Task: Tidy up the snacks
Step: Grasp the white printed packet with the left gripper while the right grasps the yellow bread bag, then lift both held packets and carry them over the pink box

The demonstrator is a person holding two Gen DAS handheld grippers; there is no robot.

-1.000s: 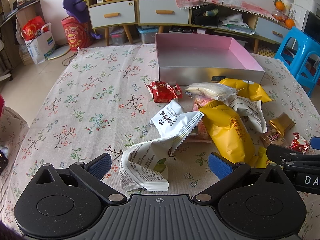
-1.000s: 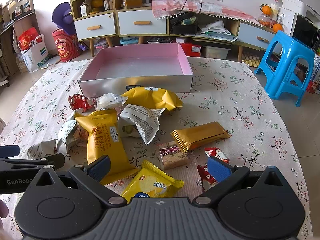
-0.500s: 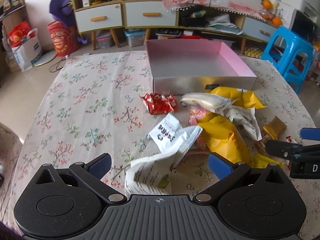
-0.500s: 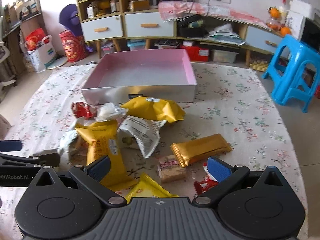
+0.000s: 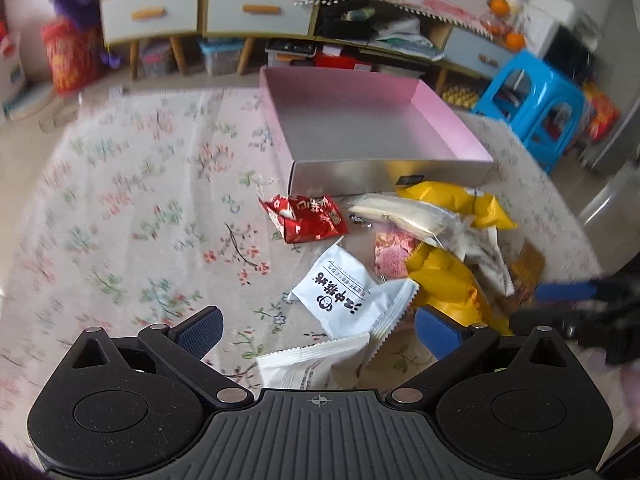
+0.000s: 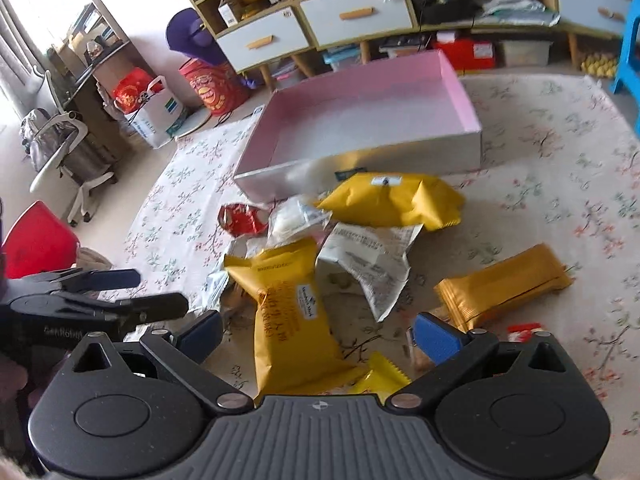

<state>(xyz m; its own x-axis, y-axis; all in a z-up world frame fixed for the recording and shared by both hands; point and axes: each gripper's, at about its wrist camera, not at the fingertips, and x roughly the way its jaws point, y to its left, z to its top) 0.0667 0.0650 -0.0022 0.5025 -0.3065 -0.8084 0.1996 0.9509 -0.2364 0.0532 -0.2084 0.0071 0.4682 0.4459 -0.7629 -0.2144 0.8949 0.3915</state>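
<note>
A pile of snack packets lies on the floral tablecloth in front of an empty pink box (image 5: 372, 136), also in the right wrist view (image 6: 360, 120). My left gripper (image 5: 318, 330) is open and empty above two white packets (image 5: 344, 300). A red packet (image 5: 304, 218) and yellow packets (image 5: 452, 288) lie beyond. My right gripper (image 6: 316, 338) is open and empty above a long yellow packet (image 6: 288, 312). A second yellow packet (image 6: 394, 204), a white printed packet (image 6: 372, 260) and a gold bar packet (image 6: 504, 284) lie further out.
The left gripper's body (image 6: 80, 304) shows at the left of the right wrist view; the right gripper's fingers (image 5: 568, 292) show at the right of the left wrist view. A blue stool (image 5: 536, 108) and a cabinet (image 5: 240, 12) stand behind the table.
Both grippers have risen and tilted over the pile, the views shifting; the right wrist view has swung left. Both stay open and no packet has moved.
</note>
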